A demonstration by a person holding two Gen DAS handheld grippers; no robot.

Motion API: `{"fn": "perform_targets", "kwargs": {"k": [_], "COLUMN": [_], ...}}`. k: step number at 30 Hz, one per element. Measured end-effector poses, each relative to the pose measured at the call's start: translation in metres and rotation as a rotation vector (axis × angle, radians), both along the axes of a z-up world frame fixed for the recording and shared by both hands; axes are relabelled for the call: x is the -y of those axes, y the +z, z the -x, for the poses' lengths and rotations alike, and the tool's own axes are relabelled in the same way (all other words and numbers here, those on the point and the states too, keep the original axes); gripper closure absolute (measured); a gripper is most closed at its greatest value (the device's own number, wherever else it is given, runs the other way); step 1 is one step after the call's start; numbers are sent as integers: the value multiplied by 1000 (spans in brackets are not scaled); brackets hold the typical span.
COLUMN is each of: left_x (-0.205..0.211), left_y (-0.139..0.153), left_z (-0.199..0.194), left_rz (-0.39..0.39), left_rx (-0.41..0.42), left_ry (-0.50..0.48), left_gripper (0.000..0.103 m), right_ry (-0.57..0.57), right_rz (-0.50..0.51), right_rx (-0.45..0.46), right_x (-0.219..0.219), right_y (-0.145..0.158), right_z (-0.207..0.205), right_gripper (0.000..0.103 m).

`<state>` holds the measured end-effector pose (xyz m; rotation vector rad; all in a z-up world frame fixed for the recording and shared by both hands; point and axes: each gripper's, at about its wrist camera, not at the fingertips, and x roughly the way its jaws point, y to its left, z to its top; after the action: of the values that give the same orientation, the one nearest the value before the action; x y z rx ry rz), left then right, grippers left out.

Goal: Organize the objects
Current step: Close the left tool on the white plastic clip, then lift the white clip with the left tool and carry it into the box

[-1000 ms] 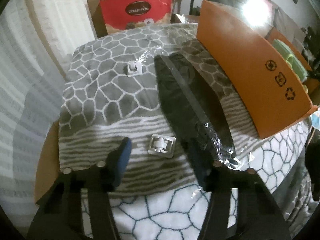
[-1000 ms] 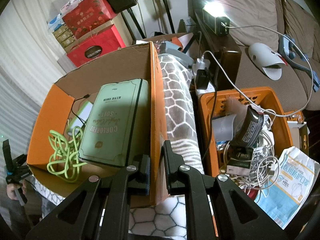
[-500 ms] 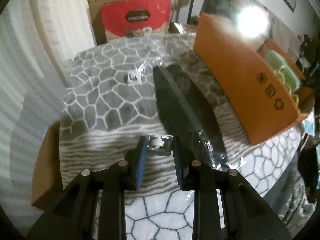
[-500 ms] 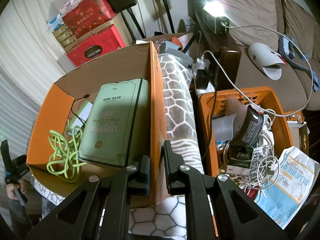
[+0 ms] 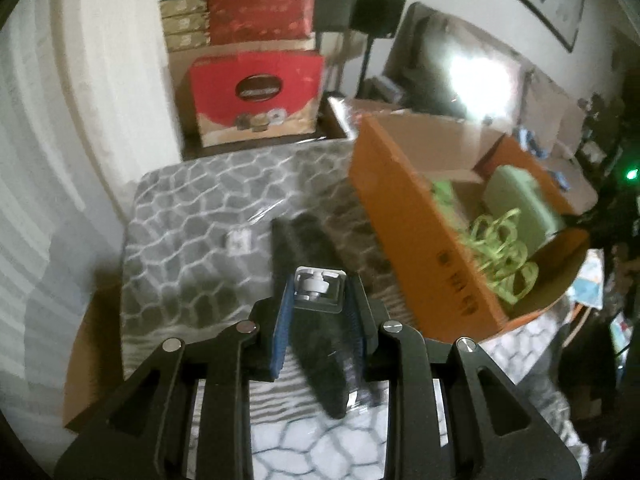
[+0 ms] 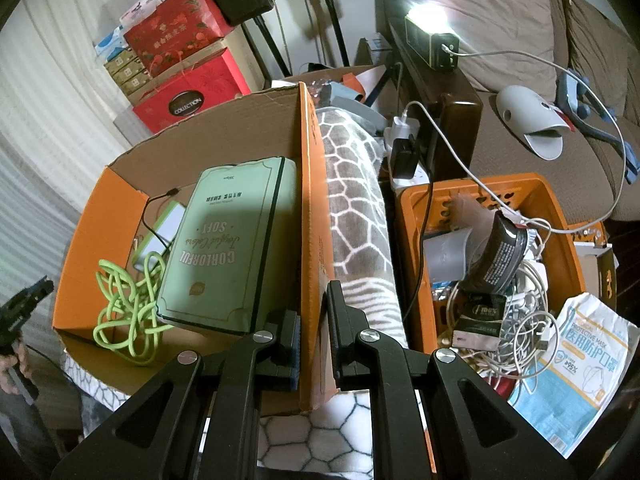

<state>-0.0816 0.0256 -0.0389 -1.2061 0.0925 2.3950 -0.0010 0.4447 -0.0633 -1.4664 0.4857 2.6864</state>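
Left gripper [image 5: 318, 294] pinches a small white clip [image 5: 317, 289] above the grey patterned blanket [image 5: 180, 220]; a second clip [image 5: 239, 241] lies there beside a black bagged item [image 5: 308, 248]. Right gripper [image 6: 314, 336] clamps the orange cardboard box [image 6: 310, 208] wall; green notebook [image 6: 236, 240] and green cord [image 6: 124, 304] inside. Red gift boxes [image 5: 256, 92] stacked by the wall, orange basket [image 6: 560, 216] near the sofa [image 6: 500, 20].
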Motion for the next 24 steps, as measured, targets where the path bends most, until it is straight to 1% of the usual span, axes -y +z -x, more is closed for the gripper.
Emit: {"fn": "perform_targets", "kwargs": {"k": [2, 5, 9, 11, 16, 24], "left_x": [-12, -31, -57, -69, -92, -123], "left_y": [9, 22, 36, 41, 43, 34], "left_z": [2, 5, 12, 18, 32, 54], "left_rz": [-22, -34, -34, -38, -35, -28], "left_rx": [-5, -23, -46, -44, -32, 18], "left_ry": [-18, -41, -70, -83, -95, -109], "left_gripper": [79, 79, 79, 79, 79, 79], "right_ry": [0, 0, 1, 1, 1, 1], "right_rz": [0, 1, 0, 1, 0, -1], "right_rx": [0, 0, 0, 0, 0, 1], "right_x": [0, 0, 0, 0, 0, 0], "right_y": [0, 0, 0, -1, -1, -1], "right_z": [0, 0, 0, -1, 0, -1], "right_gripper": [93, 93, 93, 93, 93, 93]}}
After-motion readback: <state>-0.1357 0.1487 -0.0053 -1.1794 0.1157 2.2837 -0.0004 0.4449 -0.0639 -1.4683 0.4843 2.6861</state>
